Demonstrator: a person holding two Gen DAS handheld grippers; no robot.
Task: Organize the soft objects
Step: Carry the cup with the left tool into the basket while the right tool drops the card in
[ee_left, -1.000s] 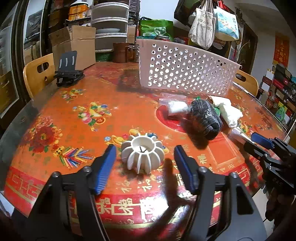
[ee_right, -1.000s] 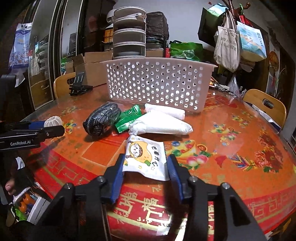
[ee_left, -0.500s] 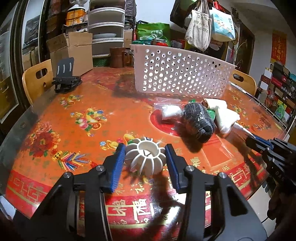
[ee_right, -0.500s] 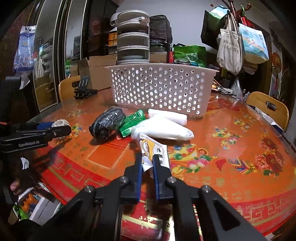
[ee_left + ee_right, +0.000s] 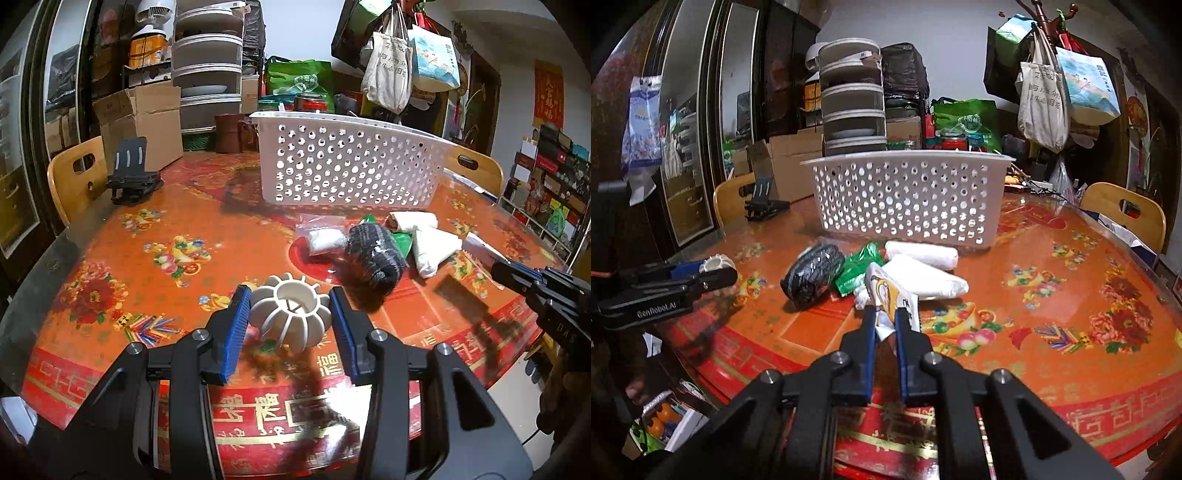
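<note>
My left gripper (image 5: 290, 314) is shut on a white ribbed ball-shaped toy (image 5: 290, 318) and holds it just above the red table. My right gripper (image 5: 886, 317) is shut on a white snack packet with a cartoon face (image 5: 890, 295), lifted off the table. On the table lie a dark knitted roll (image 5: 811, 275), a green packet (image 5: 857, 266), a white roll (image 5: 921, 254) and a white pouch (image 5: 929, 278). A clear bag with white contents (image 5: 325, 239) lies left of the knitted roll. The white perforated basket (image 5: 908, 197) stands behind them.
A black phone stand (image 5: 133, 177) sits at the table's far left. Wooden chairs (image 5: 1123, 212) stand around the table. Cardboard boxes (image 5: 142, 125), stacked drawers and hanging bags crowd the room behind. The table's front edge is close below both grippers.
My left gripper closed on the white ribbed toy and lifted it slightly. My right gripper closed on the snack packet and raised it off the table.
</note>
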